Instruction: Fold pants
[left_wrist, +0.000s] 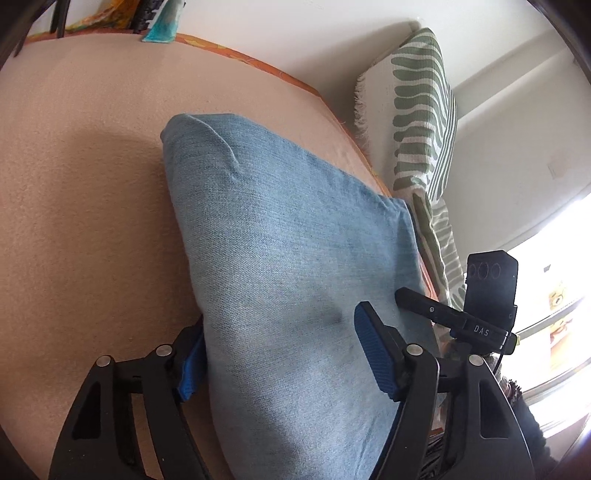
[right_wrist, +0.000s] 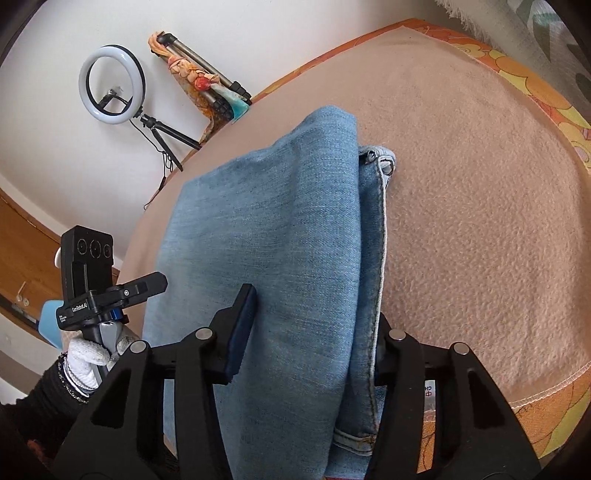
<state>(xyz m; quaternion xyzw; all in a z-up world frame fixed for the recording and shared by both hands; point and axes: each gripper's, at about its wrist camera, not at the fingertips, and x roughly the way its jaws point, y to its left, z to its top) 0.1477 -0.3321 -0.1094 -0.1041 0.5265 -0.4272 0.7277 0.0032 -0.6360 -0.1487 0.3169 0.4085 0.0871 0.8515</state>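
gloved hand (right_wrist: 90, 360) at the far left of the right wrist view wraps the handle of the left gripper (right_wrist: 147, 286), a black sleeve and beaded bands at its wrist. that gripper angles down toward the bed. in its own view its two blue pads (left_wrist: 373, 354) straddle the folded pants (left_wrist: 280, 266): the left pad is tucked against the cloth's left edge, while the right pad sits on top of the denim. i cannot tell whether it truly pinches the fabric. moving right, the right gripper (right_wrist: 310, 332) also tilts downward, the bundle running between its jaws; its left pad lies against the top layer, and its right finger is hidden behind the hem side, so its hold is also unclear.

one pair of pants, two grippers, one ring light (right_wrist: 112, 85) on a small tripod, and one green-and-white striped throw (left_wrist: 421, 110) at the wall.

the pants are light blue denim, folded into a thick long stack lying on the peach blanket (right_wrist: 480, 221). a stitched hem and lower layers peek out along the right side in the right wrist view.
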